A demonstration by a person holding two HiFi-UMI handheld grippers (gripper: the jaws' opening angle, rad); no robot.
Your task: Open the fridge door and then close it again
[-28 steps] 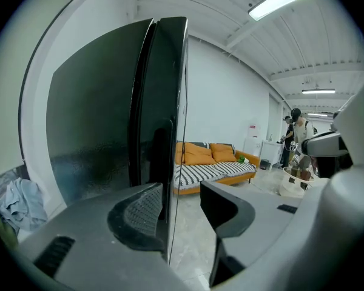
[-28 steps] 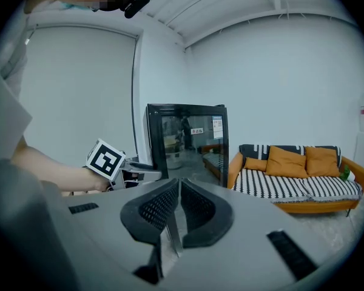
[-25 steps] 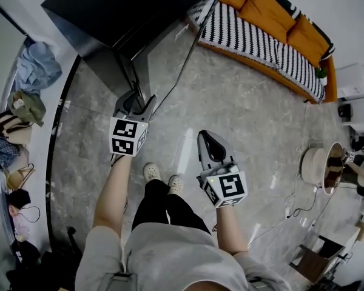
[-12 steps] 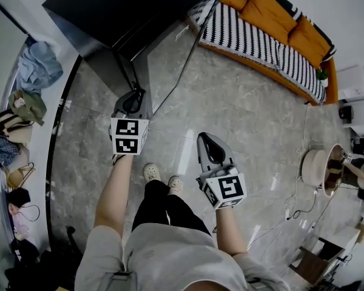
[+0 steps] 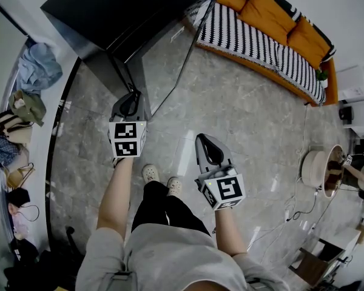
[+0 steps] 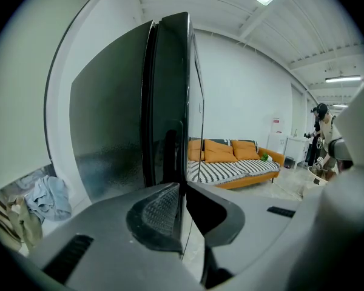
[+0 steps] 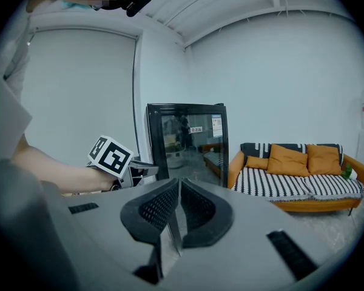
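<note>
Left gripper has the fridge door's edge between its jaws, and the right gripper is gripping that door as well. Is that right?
No. The right gripper grips nothing: the right gripper view shows its jaws together on air, away from the fridge door. The left gripper, whose jaws have just been closing, does have the door's edge between them.

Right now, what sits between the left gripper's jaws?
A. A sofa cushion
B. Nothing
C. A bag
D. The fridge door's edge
D: its own view shows that the left gripper has just closed its jaws on the dark edge of the fridge door.
</note>
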